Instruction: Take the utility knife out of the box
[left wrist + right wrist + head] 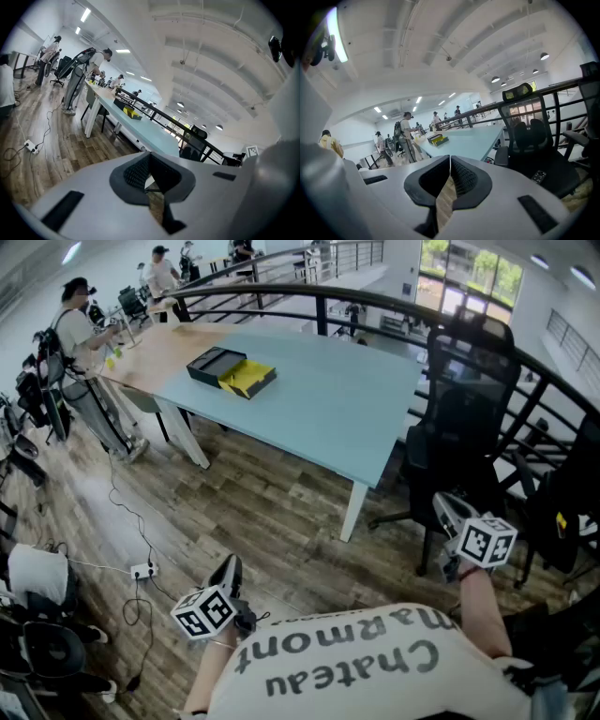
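Both units are well short of the box, which sits on the pale blue surface toward its far-left end. We're nowhere near reach yet.

The left hand-held gripper is closed. Its own view shows the pads meeting at the tips w/ nothing between them, only floor showing thru the slot behind. The right hand-held gripper is the same, fully closed and empty. Both ride low by the operator's torso and point slightly down. I read that as a carry posture for walking up, not a reach, and closed jaws make sense while there's nothing to take.

The box looks open. A black half and a yellow half lie side by side, presumably lid and tray. The utility knife should be in there, but from this far off I can't make it out; it may be in the yellow half.

Also in frame:
- A black office chair stands off the surface's near-right end, well apart from the box, on the right gripper's side.
- A person stands at the wooden end beyond the box, so I'd approach from the near long edge.

Step in hand, as I judge it: close the gap to the box, then open one unit over it. The task has basically not started. The next move needs a clear look into the tray before I commit a jaw.
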Available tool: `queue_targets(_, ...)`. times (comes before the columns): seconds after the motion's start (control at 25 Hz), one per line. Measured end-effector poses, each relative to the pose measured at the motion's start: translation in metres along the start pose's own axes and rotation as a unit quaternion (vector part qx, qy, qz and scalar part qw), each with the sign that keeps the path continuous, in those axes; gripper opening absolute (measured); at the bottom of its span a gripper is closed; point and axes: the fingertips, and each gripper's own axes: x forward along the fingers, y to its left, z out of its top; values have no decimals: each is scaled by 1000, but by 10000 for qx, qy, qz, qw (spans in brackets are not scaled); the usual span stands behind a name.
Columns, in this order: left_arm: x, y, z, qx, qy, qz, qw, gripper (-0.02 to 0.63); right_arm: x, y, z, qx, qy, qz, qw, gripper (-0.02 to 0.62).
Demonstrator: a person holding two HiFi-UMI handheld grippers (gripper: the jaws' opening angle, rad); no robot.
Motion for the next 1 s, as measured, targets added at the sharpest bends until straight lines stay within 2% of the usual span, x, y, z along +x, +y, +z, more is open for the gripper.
queue_targets(0.4, 0, 13, 11, -38, -57, -28, 10000, 2, 11, 16, 6, -140, -8, 90, 9999, 40)
queue_targets(0.52, -1, 17, 16, -78, -85, -99, 9999, 2, 14, 14, 4, 101, -48, -8, 9999, 40)
queue_targets(0.76, -14, 43, 26, -43, -93, -16, 9999, 3, 35, 43, 1, 636, -375, 390, 9965, 41)
queue_targets(1.0, -23, 80, 25, -164, -96, 31, 9998, 3, 55, 77, -25, 351, -57, 294, 9989, 41)
